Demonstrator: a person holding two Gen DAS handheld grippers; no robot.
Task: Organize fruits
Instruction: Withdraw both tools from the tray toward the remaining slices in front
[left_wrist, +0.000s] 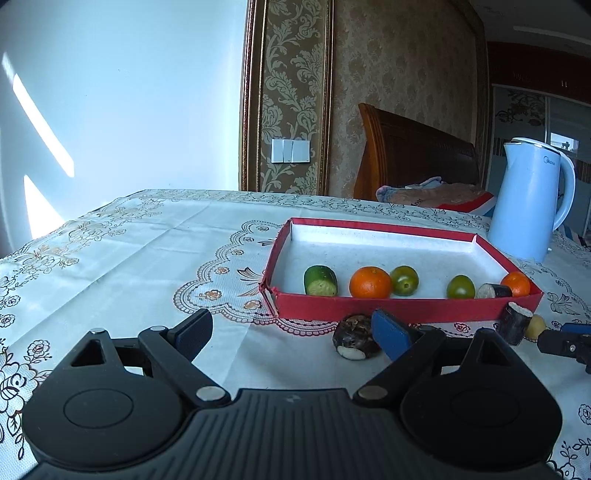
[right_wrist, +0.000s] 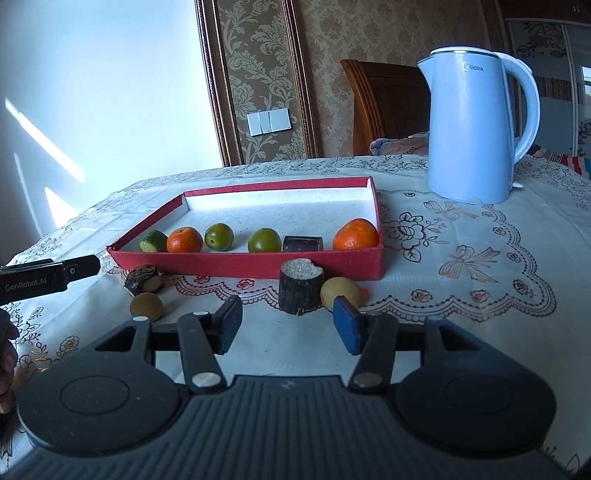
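Note:
A red tray (left_wrist: 402, 306) (right_wrist: 258, 264) holds a cucumber piece (left_wrist: 320, 280), two oranges (left_wrist: 370, 283) (right_wrist: 355, 235), two green fruits (right_wrist: 219, 237) and a dark sugarcane piece (right_wrist: 302, 243). On the cloth in front of it lie a dark water chestnut (left_wrist: 355, 336) (right_wrist: 143, 279), a small brown round fruit (right_wrist: 146, 306), an upright sugarcane piece (right_wrist: 300, 288) (left_wrist: 517, 322) and a yellow fruit (right_wrist: 340, 291). My left gripper (left_wrist: 291, 334) is open and empty, the chestnut just inside its right finger. My right gripper (right_wrist: 290, 325) is open and empty just before the upright sugarcane.
A light blue kettle (right_wrist: 476, 125) (left_wrist: 532, 199) stands behind and right of the tray. The table has a white floral cloth (left_wrist: 129, 258). A wooden headboard (left_wrist: 413, 155) and bedding lie beyond the far edge. The left gripper's body (right_wrist: 48, 278) shows at the right view's left edge.

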